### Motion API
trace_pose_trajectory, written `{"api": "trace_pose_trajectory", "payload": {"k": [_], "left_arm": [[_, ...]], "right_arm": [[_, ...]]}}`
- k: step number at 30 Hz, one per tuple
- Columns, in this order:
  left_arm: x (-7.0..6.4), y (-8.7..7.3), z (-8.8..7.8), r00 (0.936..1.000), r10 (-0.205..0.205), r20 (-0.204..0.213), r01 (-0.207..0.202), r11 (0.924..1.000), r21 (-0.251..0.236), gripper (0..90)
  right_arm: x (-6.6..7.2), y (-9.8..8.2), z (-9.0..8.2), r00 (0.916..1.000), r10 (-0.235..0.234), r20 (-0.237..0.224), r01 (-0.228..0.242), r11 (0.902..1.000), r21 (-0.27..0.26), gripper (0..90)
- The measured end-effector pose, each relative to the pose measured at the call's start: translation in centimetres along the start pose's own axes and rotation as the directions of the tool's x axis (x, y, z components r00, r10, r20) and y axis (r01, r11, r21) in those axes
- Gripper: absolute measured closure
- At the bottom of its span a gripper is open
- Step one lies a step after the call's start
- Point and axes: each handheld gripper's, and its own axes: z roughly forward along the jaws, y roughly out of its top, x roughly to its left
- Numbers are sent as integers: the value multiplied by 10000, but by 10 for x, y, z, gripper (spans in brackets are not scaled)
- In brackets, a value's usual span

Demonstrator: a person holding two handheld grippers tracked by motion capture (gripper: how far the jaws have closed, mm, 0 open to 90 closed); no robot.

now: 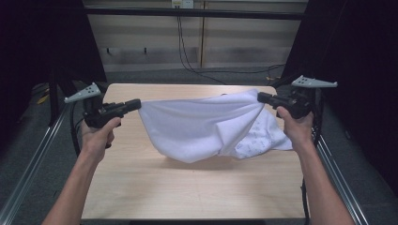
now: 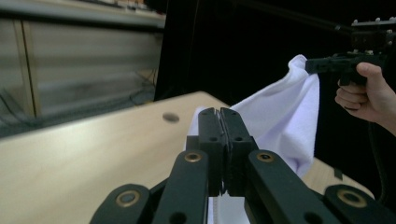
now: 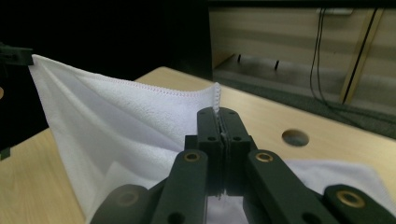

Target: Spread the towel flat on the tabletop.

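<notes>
A white cloth (image 1: 206, 124) is held up above the wooden table (image 1: 187, 187), stretched between the two grippers. One top corner is pinched by the left gripper (image 1: 136, 104), the other by the right gripper (image 1: 261, 97). Both pairs of jaws are seen closed tight on the cloth edge.

In the left gripper view, the left gripper (image 2: 219, 113) is seen with jaws pressed together, the cloth (image 2: 285, 112) hanging just behind them and running up to the other gripper, held in a hand (image 2: 369, 93). In the right gripper view, the right gripper (image 3: 218, 112) is clamped on a stitched hem, the cloth (image 3: 107, 121) spreading away to the far corner.

The cloth's top edge sags slightly between the grippers. Its middle droops toward the table; the lower part near the right gripper is folded, faint printed marks showing there. Whether the lowest fold touches the table cannot be told. A round hole (image 3: 295, 137) is seen in the table beside the cloth.
</notes>
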Motion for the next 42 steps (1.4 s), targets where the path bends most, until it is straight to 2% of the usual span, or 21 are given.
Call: {"api": "trace_pose_trajectory", "payload": {"k": [3,4,7,10,11,12,14,16,20,21,22,23,24,28,30,31,35,36,39,40,42], "left_arm": [[-8,18,-10,9998,150,146,-141,9982,-582,888],[-13,20,-14,9991,414,90,-409,9979,-497,888],[-25,5,-22,9965,802,248,-805,9967,132,888],[-36,-49,-33,9953,560,793,-632,9938,914,888],[-36,-49,-33,9953,560,793,-632,9938,914,887],[-41,-83,-41,9961,257,848,-339,9948,961,888],[-48,-116,-46,9935,-319,1097,200,9940,1078,887],[-50,-125,-47,9909,-424,1279,269,9923,1210,887],[-71,-165,-56,9871,-694,1445,291,9640,2644,887],[-71,-165,-56,9871,-694,1445,291,9640,2644,887],[-80,-176,-61,9849,-853,1508,337,9482,3160,886],[-80,-176,-61,9849,-853,1508,337,9482,3160,886],[-93,-180,-69,9760,-499,2118,-259,9397,3409,885],[-107,-181,-87,9590,-283,2821,-600,9522,2995,874],[-106,-180,-89,9578,-296,2860,-600,9522,2995,860],[-102,-180,-88,9502,-507,3075,-482,9509,3057,825],[-90,-178,-82,9492,-710,3066,-351,9442,3274,777],[-81,-178,-75,9598,-746,2707,-217,9415,3364,768],[-68,-175,-59,9682,-869,2347,-12,9360,3519,767],[-54,-171,-35,9762,-823,2008,1,9255,3788,768],[-46,-168,-17,9757,-959,1969,90,9159,4013,768]], "right_arm": [[3,13,-12,9997,19,-242,-33,9984,-567,887],[11,19,-25,9985,-108,-545,49,9941,-1084,887],[21,11,-33,9971,-341,-681,270,9945,-1017,888],[37,-33,-45,9924,-287,-1193,227,9984,-509,887],[39,-50,-48,9899,-78,-1417,26,9993,-368,887],[42,-68,-51,9886,55,-1507,-86,9998,-199,888],[49,-110,-57,9846,548,-1660,-510,9983,273,887],[52,-127,-59,9845,692,-1613,-618,9968,506,888],[70,-180,-78,9746,1272,-1845,-975,9820,1621,887],[70,-180,-78,9746,1272,-1845,-975,9820,1621,887],[79,-190,-91,9698,1285,-2071,-924,9801,1757,885],[83,-194,-96,9686,1342,-2094,-967,9789,1801,885],[88,-199,-102,9645,1486,-2184,-1074,9760,1895,882],[108,-207,-121,9592,1264,-2530,-696,9726,2220,777],[109,-206,-124,9598,1295,-2489,-779,9752,2070,744],[109,-203,-126,9620,1238,-2435,-734,9758,2062,729],[105,-199,-112,9707,1025,-2172,-460,9669,2508,677],[100,-197,-95,9763,928,-1955,-358,9602,2771,657],[92,-195,-75,9785,998,-1806,-430,9547,2944,648],[83,-191,-53,9799,1040,-1701,-467,9491,3114,645],[79,-189,-45,9806,998,-1688,-423,9482,3148,648]]}}
